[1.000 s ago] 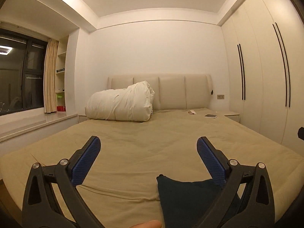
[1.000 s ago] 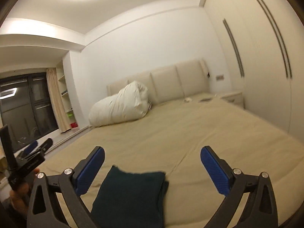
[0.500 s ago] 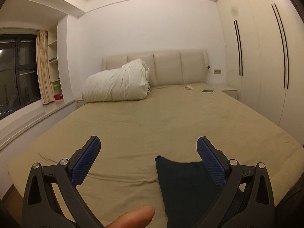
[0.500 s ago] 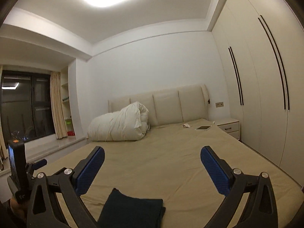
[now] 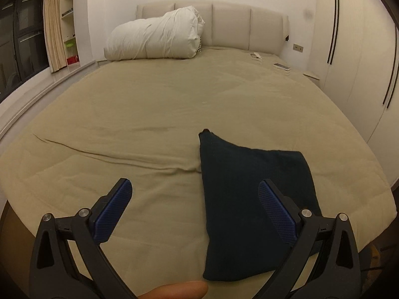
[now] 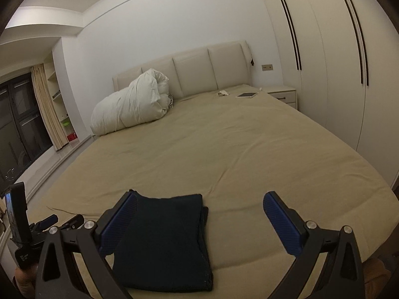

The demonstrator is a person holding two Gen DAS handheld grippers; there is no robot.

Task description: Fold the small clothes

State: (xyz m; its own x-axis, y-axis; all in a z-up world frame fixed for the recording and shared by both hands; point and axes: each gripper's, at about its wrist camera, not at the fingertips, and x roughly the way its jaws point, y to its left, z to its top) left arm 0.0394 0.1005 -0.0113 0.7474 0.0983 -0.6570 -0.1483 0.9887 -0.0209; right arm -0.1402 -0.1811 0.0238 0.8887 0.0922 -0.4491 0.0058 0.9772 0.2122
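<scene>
- Garment (image 5: 251, 199): dark, lies flat in a compact rectangle near the foot edge of the bed (image 5: 154, 114). In the right wrist view (image 6: 164, 244) a layered edge shows along its right side, so it appears already folded at least once.
- Left gripper (image 5: 194, 211): fingers spread wide, holding nothing. It hangs above the bed with its right finger over the garment's near-right part; contact with the cloth cannot be confirmed.
- Right gripper (image 6: 199, 224): fingers spread wide, holding nothing. Its left finger overlaps the garment's left edge in view; the right finger is over bare sheet.
- Step in hand, as judged: between folds, or at the end of folding. No cloth is gripped by either tool.
- Next move, if another fold is wanted: lower each gripper to a corner on the same edge, close on all layers together, lift low, carry across to the opposite edge, release.
- Requirement: pinch the full stack, not only the top layer, or the existing fold will open.
- Quilt (image 5: 154, 38) and tablet (image 6: 247, 95) lie well apart at the head end; no interference expected.
</scene>
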